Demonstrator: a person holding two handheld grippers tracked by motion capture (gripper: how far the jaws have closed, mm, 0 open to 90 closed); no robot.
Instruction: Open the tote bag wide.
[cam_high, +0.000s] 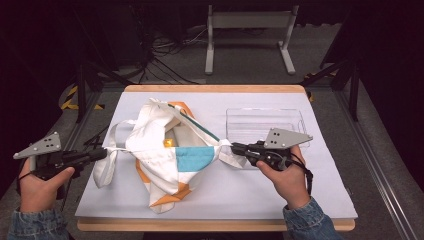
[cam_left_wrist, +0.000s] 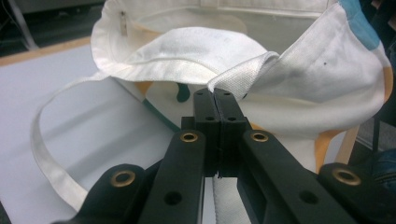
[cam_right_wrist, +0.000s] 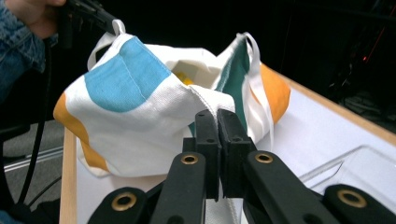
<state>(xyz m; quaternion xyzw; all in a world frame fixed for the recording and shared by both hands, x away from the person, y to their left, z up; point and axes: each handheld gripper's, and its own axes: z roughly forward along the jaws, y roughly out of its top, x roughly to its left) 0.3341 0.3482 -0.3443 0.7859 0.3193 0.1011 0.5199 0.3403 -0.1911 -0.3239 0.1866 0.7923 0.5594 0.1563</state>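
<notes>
White tote bag (cam_high: 167, 152) with blue, orange and green patches at centre frame on the pale surface (cam_high: 280, 192), left tool (cam_high: 102, 153) clamped on its left rim, right tool (cam_high: 234, 148) clamped on its right rim, bag mouth stretched between them, clear tray (cam_high: 265, 122) at upper right

My black claws (cam_high: 102, 154) and (cam_high: 235, 148), white tote bag (cam_high: 165, 150) with blue, orange, green patches, pale grey mat (cam_high: 280, 192), clear tray (cam_high: 265, 122)
</notes>
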